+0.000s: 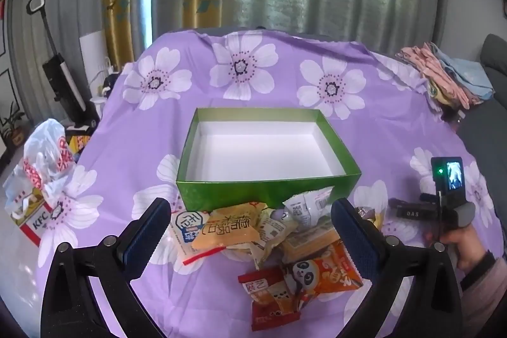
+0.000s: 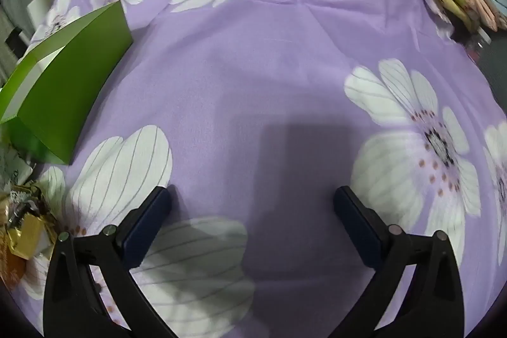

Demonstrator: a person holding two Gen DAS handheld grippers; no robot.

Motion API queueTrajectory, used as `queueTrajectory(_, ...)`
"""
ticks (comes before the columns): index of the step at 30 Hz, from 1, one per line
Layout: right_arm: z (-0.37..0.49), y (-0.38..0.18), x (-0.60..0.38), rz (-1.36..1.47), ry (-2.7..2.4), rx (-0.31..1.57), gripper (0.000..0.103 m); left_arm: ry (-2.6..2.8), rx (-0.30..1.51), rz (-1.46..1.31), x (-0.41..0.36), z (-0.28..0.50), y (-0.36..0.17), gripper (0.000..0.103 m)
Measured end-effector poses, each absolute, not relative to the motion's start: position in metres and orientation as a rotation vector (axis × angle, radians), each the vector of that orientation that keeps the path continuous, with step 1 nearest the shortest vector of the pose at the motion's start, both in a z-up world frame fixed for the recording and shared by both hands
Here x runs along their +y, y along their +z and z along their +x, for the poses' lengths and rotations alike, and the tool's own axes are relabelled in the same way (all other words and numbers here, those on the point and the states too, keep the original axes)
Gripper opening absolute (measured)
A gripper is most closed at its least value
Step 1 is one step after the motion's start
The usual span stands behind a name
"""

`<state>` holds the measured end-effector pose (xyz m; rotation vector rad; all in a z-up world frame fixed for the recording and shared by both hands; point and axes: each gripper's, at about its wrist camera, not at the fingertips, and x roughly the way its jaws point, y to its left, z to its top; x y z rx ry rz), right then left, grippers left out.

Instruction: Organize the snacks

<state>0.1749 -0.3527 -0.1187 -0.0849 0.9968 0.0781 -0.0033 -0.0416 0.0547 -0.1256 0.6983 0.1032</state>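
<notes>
Left wrist view is being filled mostly by a green box (image 1: pixel 269 190) with a white inside, sitting open-topped on the purple flowered cloth (image 1: pixel 285 78), its long axis being laid roughly left to right across the picture and its near long wall being turned toward the camera. Just in front of that wall a heap of snack packets (image 1: pixel 269 236) is being left loose on the cloth, the nearest ones touching the box; an orange packet (image 1: pixel 226 230) is lying in the heap with its long side running left-right, and a panda-printed one (image 1: pixel 320 276) is lying closest to the camera. The left gripper (image 1: pixel 250 219) is being held wide open above the heap, nothing being pinched between its pads. Over in the right wrist view, the right gripper (image 2: pixel 252 203) is also being held wide open, with only bare cloth between its fingers, while the box corner (image 2: pixel 63 84) is being seen off to the left, well apart from it.
</notes>
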Motion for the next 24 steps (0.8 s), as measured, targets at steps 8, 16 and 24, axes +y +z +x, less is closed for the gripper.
queueTrajectory(8, 0.087, -0.048, -0.283, -0.101, 0.323, 0.835, 0.103, 0.114, 0.695, -0.113, -0.051, -0.02, 0.052, 0.101)
queueTrajectory(16, 0.019, 0.0, -0.228, -0.132, 0.507, 0.743, 0.103, 0.139, 0.692, -0.135, -0.043, -0.041, 0.051, 0.101)
queueTrajectory(24, -0.012, 0.024, -0.208, -0.148, 0.558, 0.683, 0.103, 0.136, 0.669, -0.131, -0.042, -0.056, 0.06, 0.101)
